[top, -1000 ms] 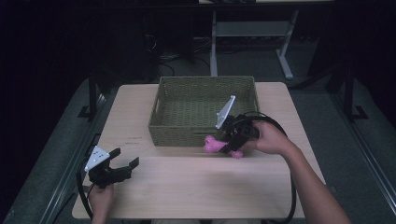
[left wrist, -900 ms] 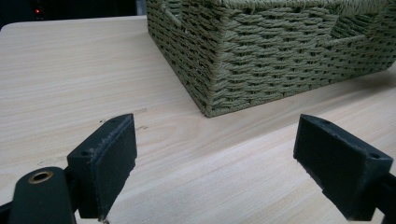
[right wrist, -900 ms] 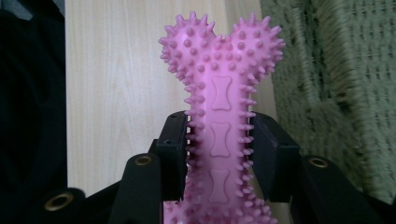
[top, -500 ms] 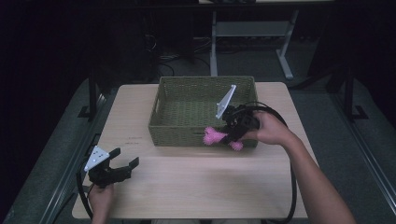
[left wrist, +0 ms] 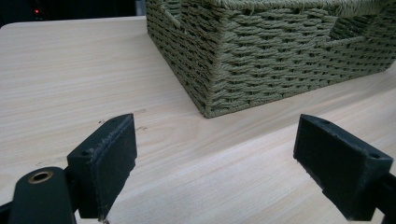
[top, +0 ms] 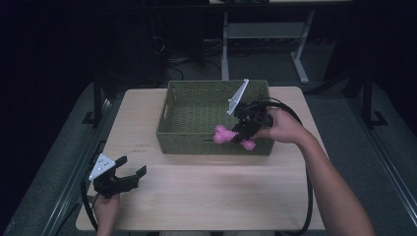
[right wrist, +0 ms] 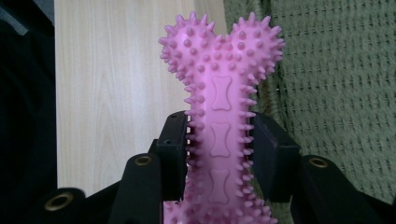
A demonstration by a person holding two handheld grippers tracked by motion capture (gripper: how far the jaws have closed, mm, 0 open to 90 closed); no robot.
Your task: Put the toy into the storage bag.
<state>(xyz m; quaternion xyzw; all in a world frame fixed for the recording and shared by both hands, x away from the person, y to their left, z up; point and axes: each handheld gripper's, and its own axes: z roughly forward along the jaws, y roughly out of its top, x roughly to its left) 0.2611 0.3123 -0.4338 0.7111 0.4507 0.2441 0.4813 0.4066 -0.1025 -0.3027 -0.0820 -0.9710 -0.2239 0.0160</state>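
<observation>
A pink spiky bone-shaped toy (top: 226,134) (right wrist: 219,98) hangs over the front rim of the green woven basket (top: 187,140), held off the table. My right gripper (top: 241,132) (right wrist: 219,154) is shut on the toy's shaft, its knobbed end sticking out past the jaws. At the table's front left corner my left gripper (top: 132,173) (left wrist: 215,158) stands open with nothing between its jaws, facing a lower corner of the basket (left wrist: 261,56).
The light wooden table (top: 206,191) carries the basket at its back middle. A cable (top: 309,191) trails from the right gripper along the person's forearm. A white desk frame (top: 265,29) stands on the dark floor behind the table.
My right gripper has lifted the pink toy from the table in front of the basket up to its front rim. The left gripper has stayed still.
</observation>
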